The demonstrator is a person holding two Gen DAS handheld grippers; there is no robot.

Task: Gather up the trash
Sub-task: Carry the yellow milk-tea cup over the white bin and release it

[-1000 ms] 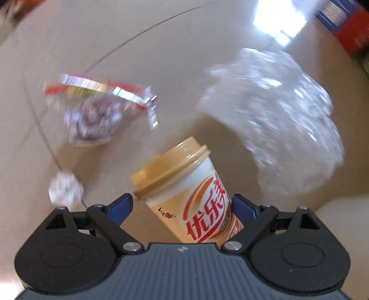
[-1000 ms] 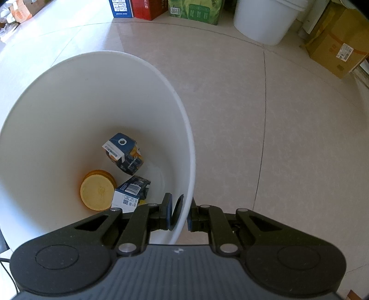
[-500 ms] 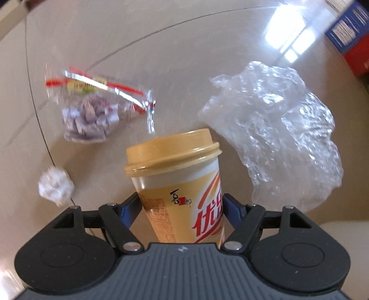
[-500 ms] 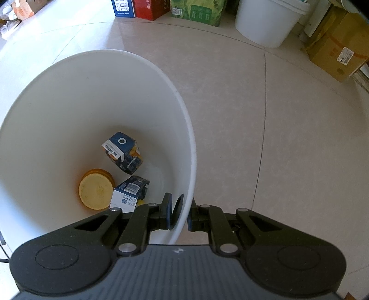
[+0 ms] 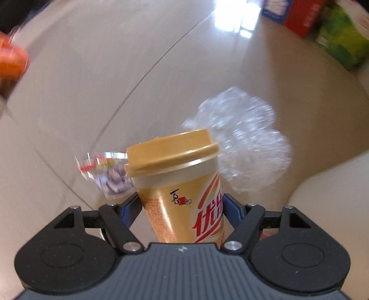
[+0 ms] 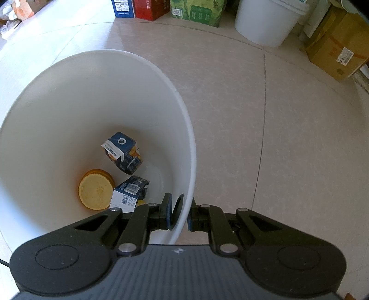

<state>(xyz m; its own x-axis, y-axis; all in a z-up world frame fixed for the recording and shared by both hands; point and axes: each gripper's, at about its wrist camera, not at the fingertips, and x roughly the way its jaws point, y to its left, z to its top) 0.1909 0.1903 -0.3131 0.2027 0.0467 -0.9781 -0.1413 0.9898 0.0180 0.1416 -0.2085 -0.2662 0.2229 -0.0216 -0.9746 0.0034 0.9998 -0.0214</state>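
My left gripper (image 5: 181, 207) is shut on a tan milk-tea cup (image 5: 180, 180) with a tan lid and red lettering, held above the floor. Below it lie a crumpled clear plastic bag (image 5: 244, 143) and a clear snack packet (image 5: 108, 173) with red print, both blurred. In the right wrist view my right gripper (image 6: 182, 214) is shut on the rim of a white bin (image 6: 186, 129), one finger inside, one outside. In the bin lie two blue cartons (image 6: 124, 152) and a tan-lidded cup (image 6: 95, 189).
Blue, red and green boxes (image 6: 196, 10) line the far wall, with a white bucket (image 6: 267, 20) and cardboard boxes (image 6: 336, 46) to the right. An orange blur (image 5: 11, 62) shows at the left edge of the left wrist view. Beige tiled floor (image 6: 276, 138) surrounds the bin.
My left gripper closed on the cup and lifted it off the floor; the plastic bag and snack packet now look smaller and farther below. The right gripper and bin stayed still.
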